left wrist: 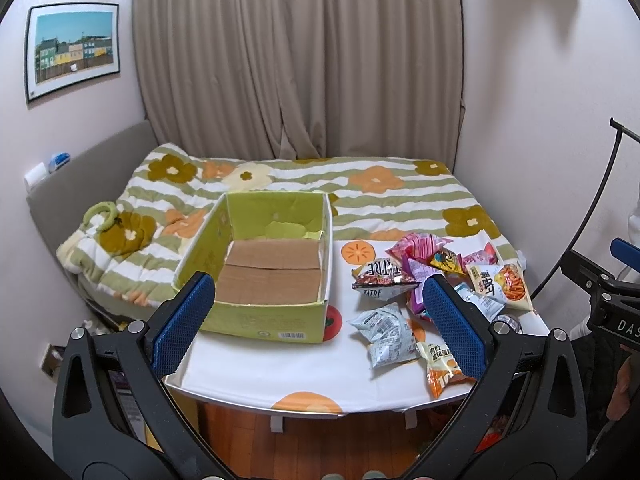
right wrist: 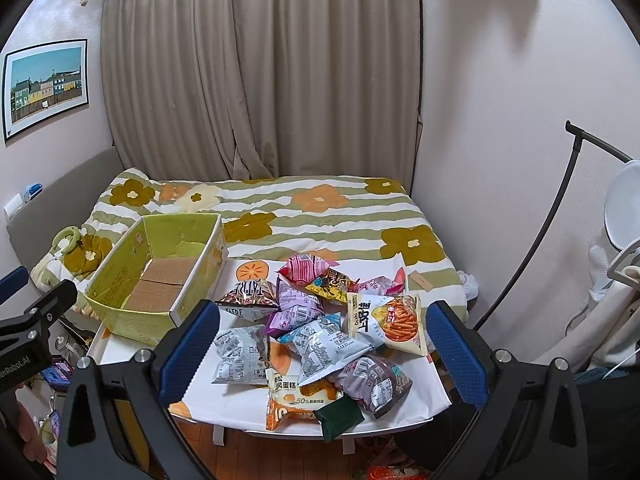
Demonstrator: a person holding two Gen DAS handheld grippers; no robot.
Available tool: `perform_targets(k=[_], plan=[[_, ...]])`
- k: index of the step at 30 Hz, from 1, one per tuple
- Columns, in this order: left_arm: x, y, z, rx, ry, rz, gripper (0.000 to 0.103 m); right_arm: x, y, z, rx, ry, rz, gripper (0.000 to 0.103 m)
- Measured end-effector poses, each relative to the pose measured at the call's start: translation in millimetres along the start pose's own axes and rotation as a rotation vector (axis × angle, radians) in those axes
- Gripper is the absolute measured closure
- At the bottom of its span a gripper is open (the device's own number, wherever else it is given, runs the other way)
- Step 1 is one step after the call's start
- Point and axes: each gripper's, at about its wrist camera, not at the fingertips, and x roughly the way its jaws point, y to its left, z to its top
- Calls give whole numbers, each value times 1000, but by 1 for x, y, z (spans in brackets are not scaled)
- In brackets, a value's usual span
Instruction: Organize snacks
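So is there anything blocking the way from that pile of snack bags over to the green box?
Nothing visible does. The snack bags lie on the white table right of the open green box, with only bare tabletop between. Both the right gripper and left gripper are open and empty.

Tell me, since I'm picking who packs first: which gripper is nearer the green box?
Left. The left gripper sits just in front of the green box; the right gripper faces the snack pile, the box off to its left.

Soft, even light fills both views, without glare. Dark shadows lie on the wall right of the curtain (left wrist: pixel 296 60). Fisheye distortion bends the edges, and black corners surround everything. Focus is sharp.
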Motion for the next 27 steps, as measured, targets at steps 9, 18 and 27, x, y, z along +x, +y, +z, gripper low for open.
perform_targets(k=[9,18,27], plan=[[1,0,1,-1,1,0,0,0,1,0,-2,-1,0,0],[1,1,1,-1,3,0,0,0,1,1,-2,0,-1,0],[1,0,0,-2,5,0,0,0,2,0,-2,1,-1,0]])
